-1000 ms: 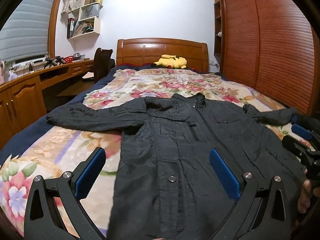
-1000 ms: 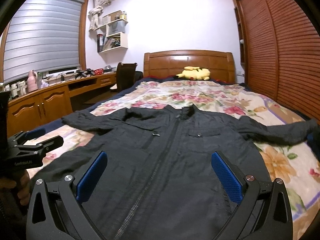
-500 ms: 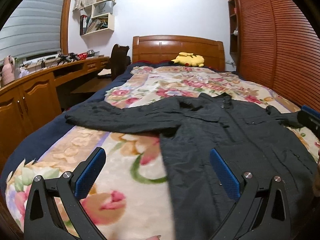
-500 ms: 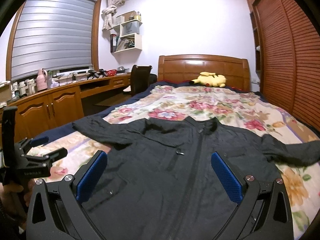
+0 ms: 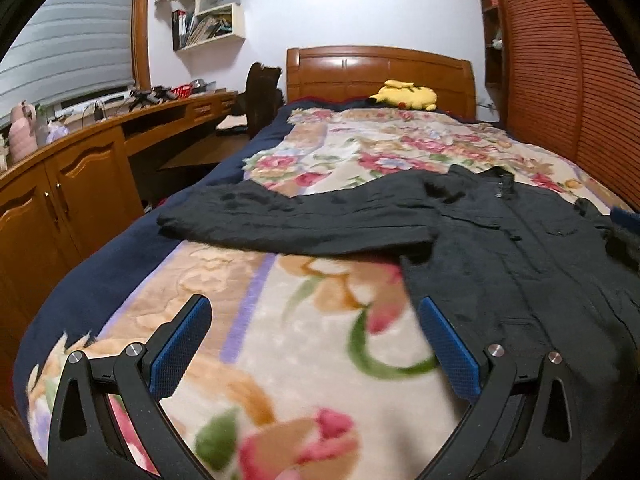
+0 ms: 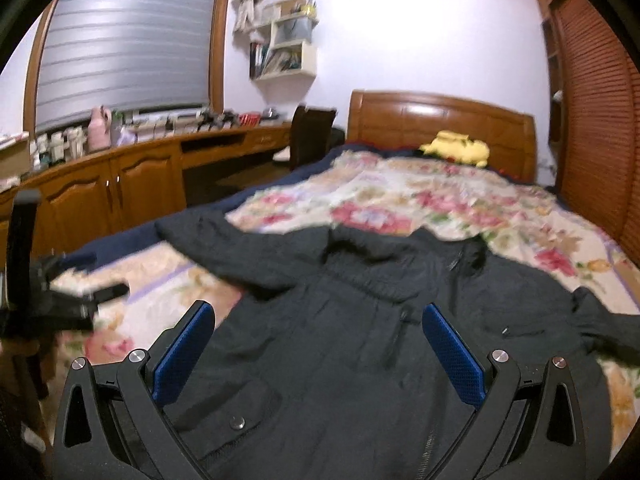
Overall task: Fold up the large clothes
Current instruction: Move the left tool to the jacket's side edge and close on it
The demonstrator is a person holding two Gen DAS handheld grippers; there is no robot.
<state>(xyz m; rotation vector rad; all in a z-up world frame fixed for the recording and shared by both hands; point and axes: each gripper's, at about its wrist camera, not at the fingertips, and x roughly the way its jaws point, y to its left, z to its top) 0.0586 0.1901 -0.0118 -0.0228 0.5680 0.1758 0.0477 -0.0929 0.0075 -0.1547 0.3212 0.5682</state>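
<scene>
At nine o'clock in the left wrist view a wooden desk (image 5: 120,136) is seen running along the wall under the window blind (image 5: 72,48). The left tongs (image 5: 316,344) are held wide apart over the floral blanket (image 5: 288,320), with nothing gripped; their right pad lies just beside the jacket's edge. The black jacket (image 5: 500,248) is spread flat on the bed, front up, one sleeve (image 5: 280,224) stretched toward nine o'clock. A yellow plush toy (image 5: 404,96) is seen at twelve o'clock against the headboard (image 5: 376,68). In the right wrist view, the right tongs (image 6: 320,348) are also held wide and empty above the jacket's body (image 6: 340,340).
</scene>
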